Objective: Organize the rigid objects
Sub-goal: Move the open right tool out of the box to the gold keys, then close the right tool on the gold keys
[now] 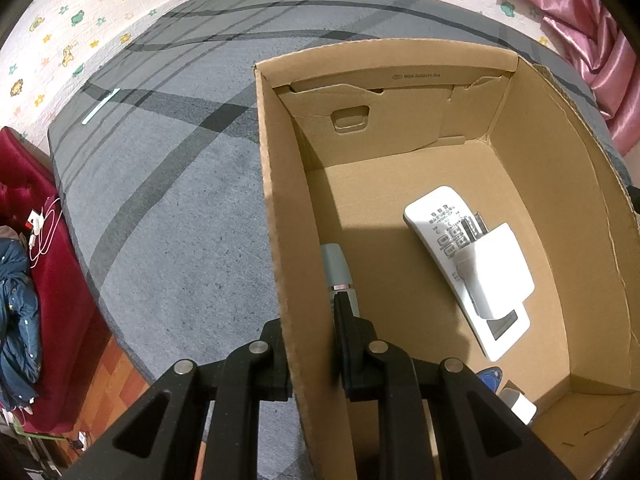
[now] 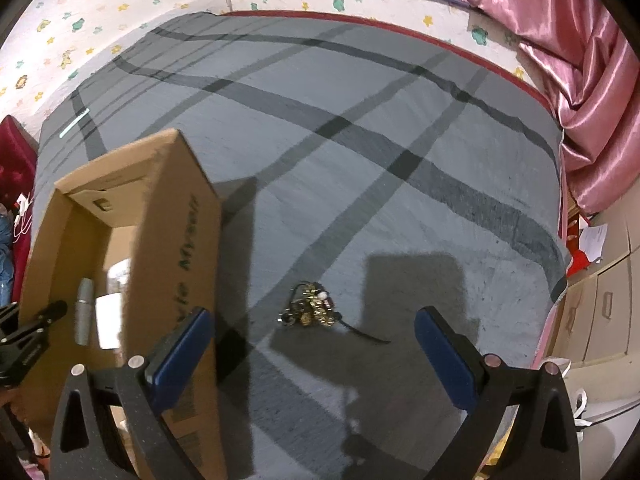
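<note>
Left gripper (image 1: 310, 344) is clamped on the left wall of the cardboard box (image 1: 280, 208): one finger outside, one inside, wall pinched between them. Jaws nearly together, only the cardboard between.

Right gripper (image 2: 312, 332) is spread as wide as it goes, holding nothing, blue pads (image 2: 444, 360) clear of everything. It points steeply down at the grey plaid blanket (image 2: 360, 120).

Keychain bunch (image 2: 310, 308), gold and black bits with a dark strap trailing to the right, lies on the blanket just ahead of the right gripper, roughly centred between its fingers, not touched.

Inside the box, ahead and right of the left gripper: white remote (image 1: 460, 264) with a white plug adapter (image 1: 496, 272) lying on top of it. Grey cylinder (image 1: 338, 268) sits along the inner wall, right at the tip of the inside finger; contact can't be judged. Small white item and something blue in the near right corner, mostly hidden.

Writing: small size print on the box's far flap, starts "W29.5x", the rest is not legible. Green lettering runs along the box's outer side in the right wrist view, too blurred to read. Remote has printed button labels, unreadable.
</note>
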The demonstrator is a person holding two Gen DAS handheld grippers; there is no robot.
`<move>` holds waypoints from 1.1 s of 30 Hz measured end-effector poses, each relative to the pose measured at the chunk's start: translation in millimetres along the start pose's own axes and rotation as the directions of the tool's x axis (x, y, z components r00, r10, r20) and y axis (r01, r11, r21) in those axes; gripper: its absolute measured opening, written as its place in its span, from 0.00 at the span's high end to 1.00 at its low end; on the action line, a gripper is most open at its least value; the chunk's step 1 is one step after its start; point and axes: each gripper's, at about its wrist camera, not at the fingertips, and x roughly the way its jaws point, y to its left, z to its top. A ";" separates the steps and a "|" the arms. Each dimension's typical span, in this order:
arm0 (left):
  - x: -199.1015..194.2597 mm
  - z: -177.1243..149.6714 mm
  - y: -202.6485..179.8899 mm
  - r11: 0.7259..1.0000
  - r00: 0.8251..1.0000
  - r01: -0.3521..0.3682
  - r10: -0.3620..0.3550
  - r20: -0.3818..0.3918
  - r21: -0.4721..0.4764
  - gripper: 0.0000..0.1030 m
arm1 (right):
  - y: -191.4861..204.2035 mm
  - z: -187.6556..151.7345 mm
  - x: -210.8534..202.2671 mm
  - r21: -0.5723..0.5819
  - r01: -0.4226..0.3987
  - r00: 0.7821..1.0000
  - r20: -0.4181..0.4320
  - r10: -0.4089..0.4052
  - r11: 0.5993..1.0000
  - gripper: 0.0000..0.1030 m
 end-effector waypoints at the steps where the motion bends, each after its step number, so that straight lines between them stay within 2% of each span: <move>1: 0.2 0.2 -0.1 1.000 1.000 -0.002 0.002 -0.001 0.002 0.83 | -2.2 0.4 4.4 0.000 0.000 1.000 -0.004 0.000 1.000 0.00; 17: -0.3 0.3 -1.6 1.000 1.000 -0.011 0.011 0.000 0.008 0.83 | -8.6 -7.1 73.1 -0.025 -0.013 0.997 -0.072 0.011 1.000 0.00; 27: -0.6 0.1 -2.5 1.000 1.000 -0.014 0.014 0.001 0.009 0.83 | -5.5 -19.5 100.8 -0.038 -0.003 0.994 -0.111 -0.001 0.999 0.00; 33: -1.0 0.3 -2.5 1.000 1.000 -0.014 0.014 0.001 0.008 0.83 | -6.3 -23.6 103.0 -0.037 -0.002 0.995 -0.102 -0.002 0.999 0.00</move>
